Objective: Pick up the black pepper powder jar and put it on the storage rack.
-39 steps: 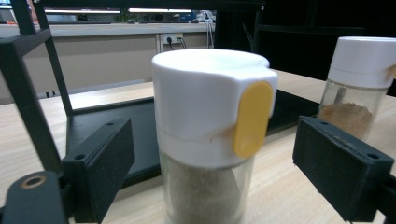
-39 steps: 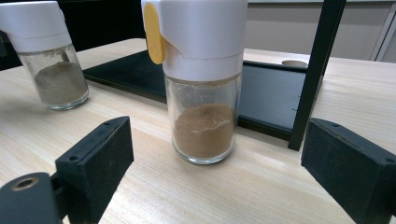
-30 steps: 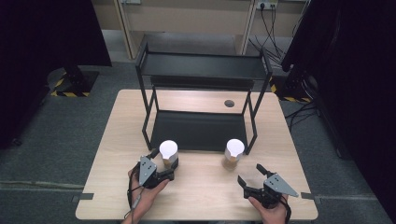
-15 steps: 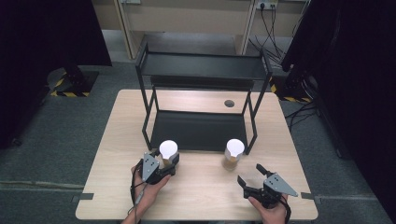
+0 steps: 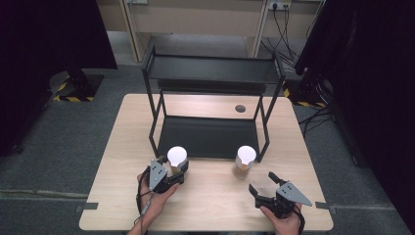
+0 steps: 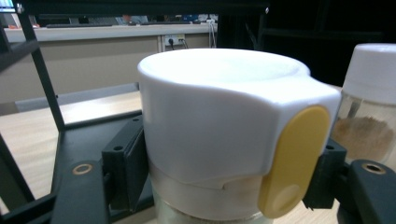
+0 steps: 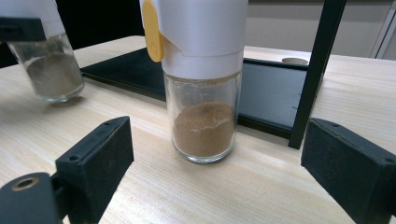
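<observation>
On the wooden table [image 5: 210, 200], just in front of the black rack [image 5: 210, 73], two spice jars stand upright and well apart. At the left, the left gripper [image 5: 172, 174] has just been closing and now its jaws are clamped on the left jar [image 5: 177, 157], one jaw on each side below the white lid [image 6: 219, 121] with its yellow flap [image 6: 294, 158]. The right jar [image 5: 244, 161], with brown powder inside, stands free near the right front post of the rack. The right gripper [image 5: 265, 186] is near this jar, with its jaws wide apart and not touching it.
</observation>
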